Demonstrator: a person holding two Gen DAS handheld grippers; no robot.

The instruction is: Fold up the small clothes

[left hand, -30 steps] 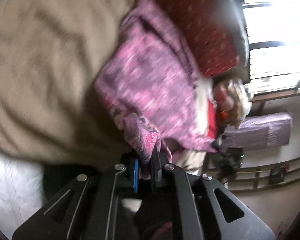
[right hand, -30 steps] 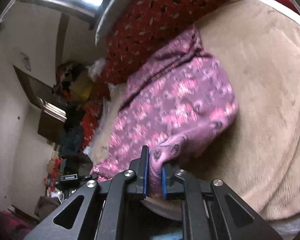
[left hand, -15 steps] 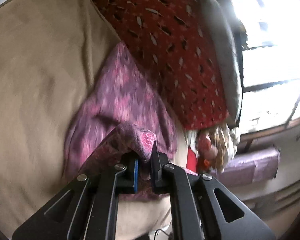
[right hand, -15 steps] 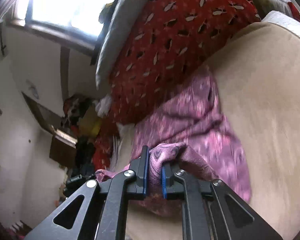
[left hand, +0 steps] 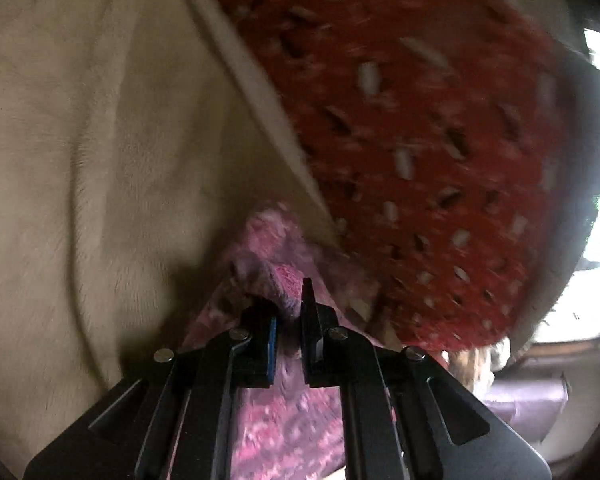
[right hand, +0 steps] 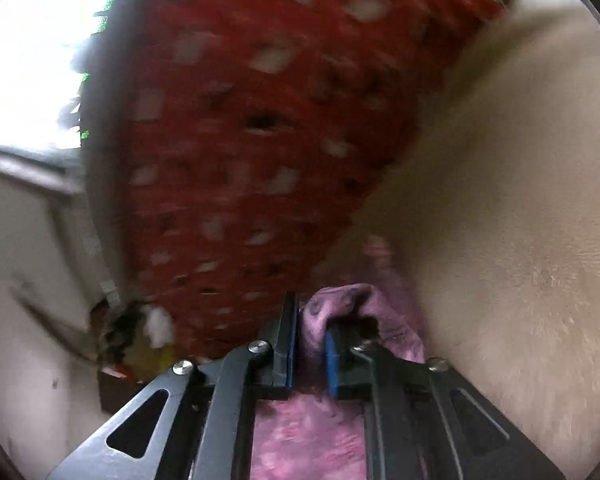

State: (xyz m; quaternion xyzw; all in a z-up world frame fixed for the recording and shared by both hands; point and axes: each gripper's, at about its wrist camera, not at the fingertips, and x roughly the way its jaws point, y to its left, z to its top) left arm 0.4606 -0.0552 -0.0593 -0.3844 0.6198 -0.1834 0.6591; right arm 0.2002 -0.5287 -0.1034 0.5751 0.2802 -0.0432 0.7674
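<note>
A pink and purple patterned garment (left hand: 284, 424) lies on a beige blanket (left hand: 80, 160). My left gripper (left hand: 287, 308) is shut on one edge of it, with cloth bunched between the blue pads. My right gripper (right hand: 310, 328) is shut on another edge of the same garment (right hand: 308, 432), which folds over the right finger. Both grippers are low and close to the far end of the garment, near a red patterned cushion (left hand: 420, 140). Most of the garment is hidden under the grippers.
The red cushion (right hand: 260, 140) with white and dark marks stands just ahead of both grippers. The beige blanket (right hand: 520, 220) spreads to the side. A bright window (right hand: 32, 60) and a cluttered heap (right hand: 140, 344) lie beyond the cushion.
Both grippers have carried the held garment edges forward toward the red cushion, over the rest of the garment. The cushion now fills much of both views and less garment shows ahead.
</note>
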